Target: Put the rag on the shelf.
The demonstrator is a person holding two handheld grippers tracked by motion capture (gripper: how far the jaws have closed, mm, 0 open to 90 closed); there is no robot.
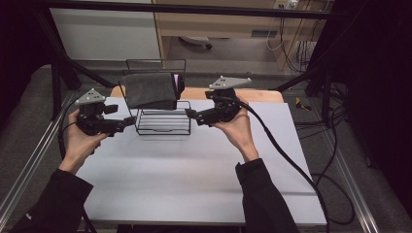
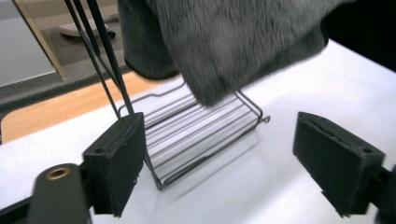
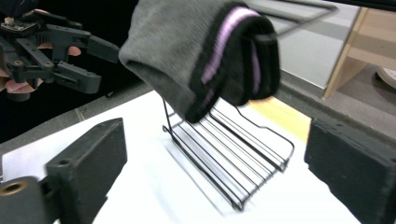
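The left hand-held gripper is being held released beside the left end of the wire rack, its jaws spread wide in the left gripper view with nothing between them but the rack's base. The right hand-held gripper is likewise being held released at the rack's right end, apart from the wires. In both gripper views the outer jaw is being cut off by the frame edge, so its full shape cannot be made out.

The rack is being seen standing on the white surface, toward its far edge and about midway between its left and right edges. A folded grey cloth is being carried over the rack's upper rail, hanging above the slatted base without touching it.

From the high view the cloth is being shown as a plain dark block with a faint pink edge at its right end. The right gripper view is showing that end closely: purple stripes between dark folded layers. The left gripper view is presenting a fuzzy grey face, blurred and cut off at the top, so the rail under the cloth is being hidden there. The rack's rear frame is being partly hidden behind the cloth in the high view.
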